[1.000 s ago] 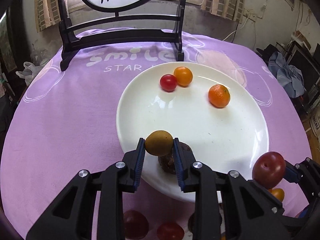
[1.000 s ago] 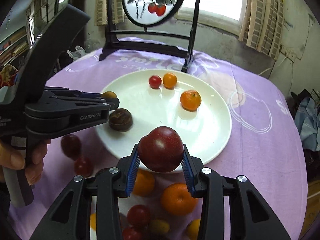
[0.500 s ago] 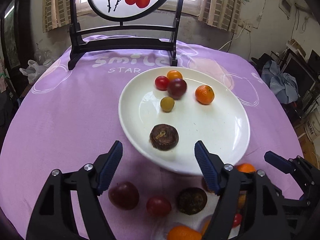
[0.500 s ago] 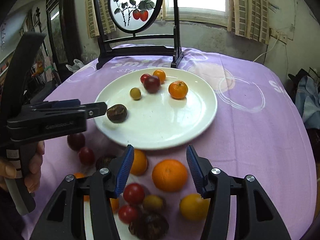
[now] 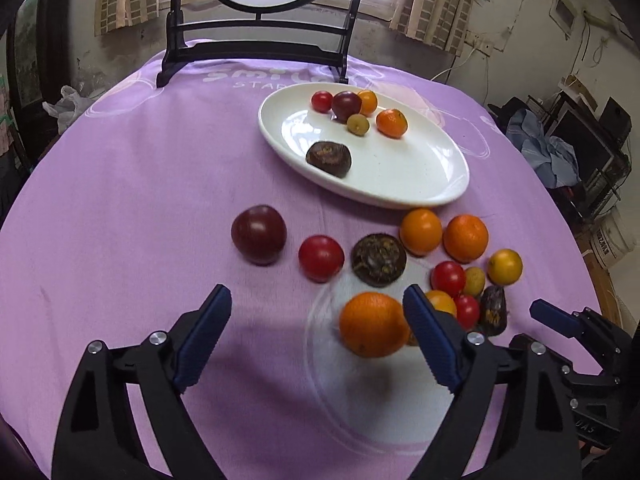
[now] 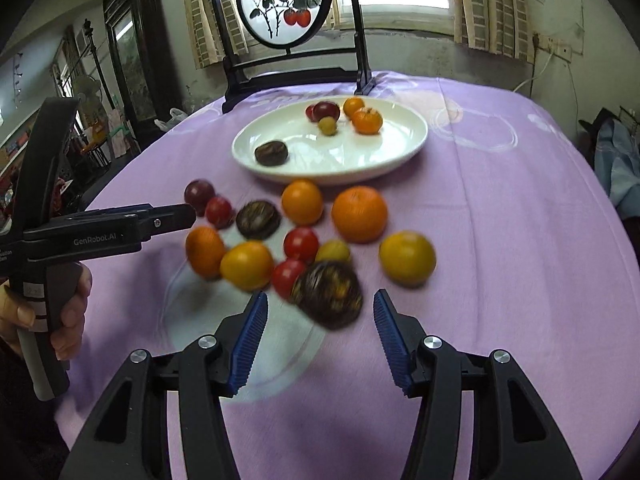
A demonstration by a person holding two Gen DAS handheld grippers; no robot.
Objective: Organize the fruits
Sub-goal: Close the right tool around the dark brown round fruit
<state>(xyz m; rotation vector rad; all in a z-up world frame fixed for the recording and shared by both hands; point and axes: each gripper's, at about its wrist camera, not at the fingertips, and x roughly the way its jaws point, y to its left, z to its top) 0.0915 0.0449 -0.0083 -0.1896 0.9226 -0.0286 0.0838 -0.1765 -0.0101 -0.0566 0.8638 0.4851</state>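
A white plate [image 5: 420,184] [image 6: 404,148] at the far side of the purple table holds several fruits, among them a dark wrinkled fruit [image 5: 329,159] [image 6: 271,153] and a small orange [image 5: 391,123]. Several loose fruits lie on the cloth in front of it. My left gripper [image 5: 316,312] is open and empty, with an orange [image 5: 372,324] just inside its right finger. My right gripper [image 6: 320,316] is open and empty, just short of a dark wrinkled fruit [image 6: 326,294]. The left gripper also shows in the right wrist view [image 6: 172,216].
A black wooden stand with a round painted screen [image 6: 284,4] stands at the far edge of the table. A dark plum [image 5: 259,234] and a red tomato [image 5: 321,258] lie left of the pile. Clutter and cloth sit off the table's right side [image 5: 552,152].
One second ago each gripper held a fruit over the plate. Both let go, opened wide and pulled back toward me. They now hang over the loose fruits on the cloth.
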